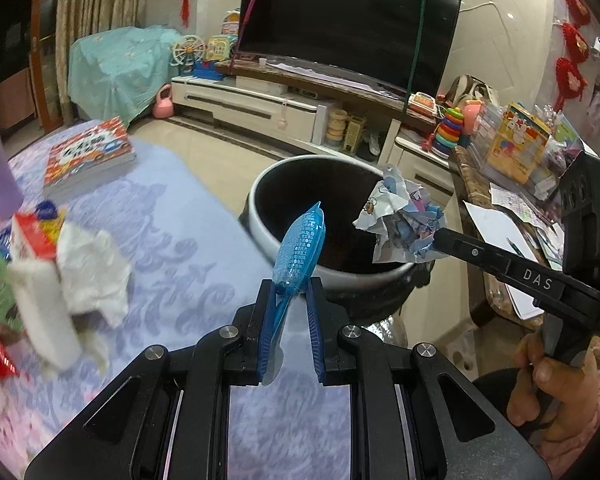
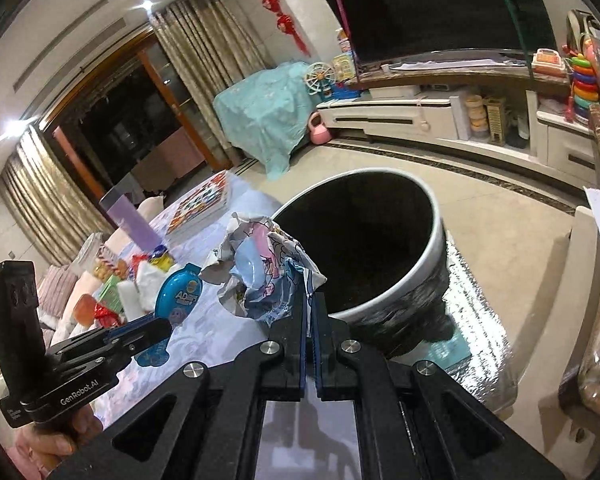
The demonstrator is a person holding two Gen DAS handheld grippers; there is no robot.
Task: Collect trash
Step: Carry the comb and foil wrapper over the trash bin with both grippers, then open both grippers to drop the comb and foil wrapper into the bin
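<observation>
My left gripper [image 1: 291, 287] is shut on a blue plastic wrapper [image 1: 302, 240] and holds it just before the near rim of the round black bin with a white rim [image 1: 260, 236]. It also shows in the right wrist view [image 2: 146, 330], with the blue wrapper [image 2: 178, 294] in it. My right gripper [image 2: 310, 298] is shut on a crumpled printed paper ball [image 2: 260, 276] at the bin's [image 2: 436, 236] left rim. In the left wrist view the right gripper [image 1: 434, 240] holds the paper ball [image 1: 400, 216] over the bin's right side.
On the lilac patterned table cover [image 1: 172, 232] lie crumpled white tissue [image 1: 92, 268], small cartons and red wrappers [image 1: 24, 236], and a colourful book [image 1: 88, 156]. A cluttered side table [image 1: 512, 216] stands right of the bin. A TV unit [image 1: 260, 104] is behind.
</observation>
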